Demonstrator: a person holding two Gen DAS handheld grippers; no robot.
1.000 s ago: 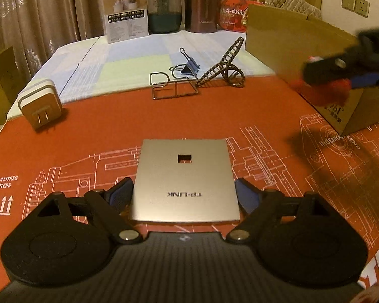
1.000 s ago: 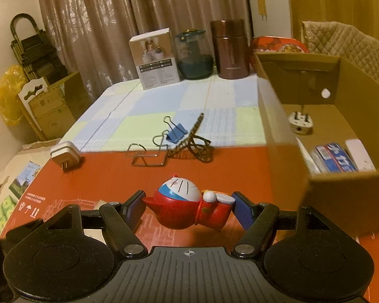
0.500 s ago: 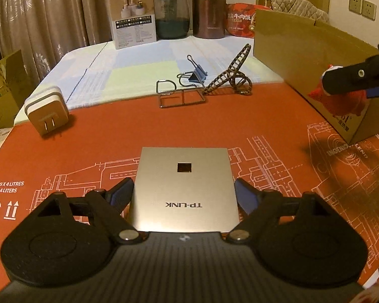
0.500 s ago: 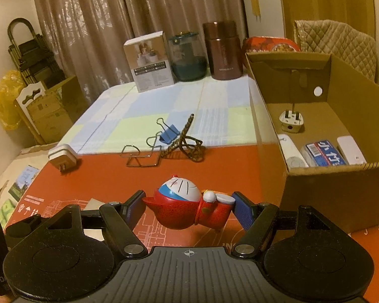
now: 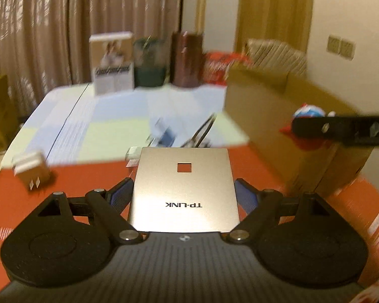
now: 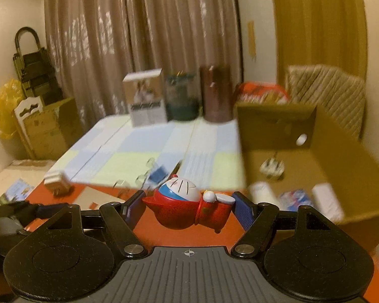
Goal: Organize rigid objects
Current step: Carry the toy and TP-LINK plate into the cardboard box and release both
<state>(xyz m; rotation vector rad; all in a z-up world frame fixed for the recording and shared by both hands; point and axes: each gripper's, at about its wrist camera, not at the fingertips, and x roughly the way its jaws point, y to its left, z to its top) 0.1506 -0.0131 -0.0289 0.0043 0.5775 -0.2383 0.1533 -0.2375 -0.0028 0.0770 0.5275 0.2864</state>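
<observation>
left gripper: clamped on silver TP-LINK plate, blue pads pressed on its left and right edges; plate lifted off the red mat, flat side up, small square hole toward its far end
right gripper: clamped on red and blue cartoon figurine, pads on both ends; figurine lying on its side, head up, clear of the mat
right gripper from left view: black finger at right edge, figurine poking out above and below it, just in front of the cardboard box wall
left gripper from right view: dark blurred shape at near left edge
cardboard box: open top, right side of table, standing on the mat
box contents: white plug at far end; white cylinder, blue packet, white block along the near wall, all blurred
white charger: left on the mat, prongs facing near
blue binder clip: mid table, just beyond plate's far edge, blurred
wire items: beside the clip, too blurred to tell shape
far table edge: white product box, dark green jar, brown canister, red packet
table cover: pastel check cloth beyond the mat
background: brown curtains, folded boxes and yellow bag at left
sharpness: both views motion blurred
</observation>
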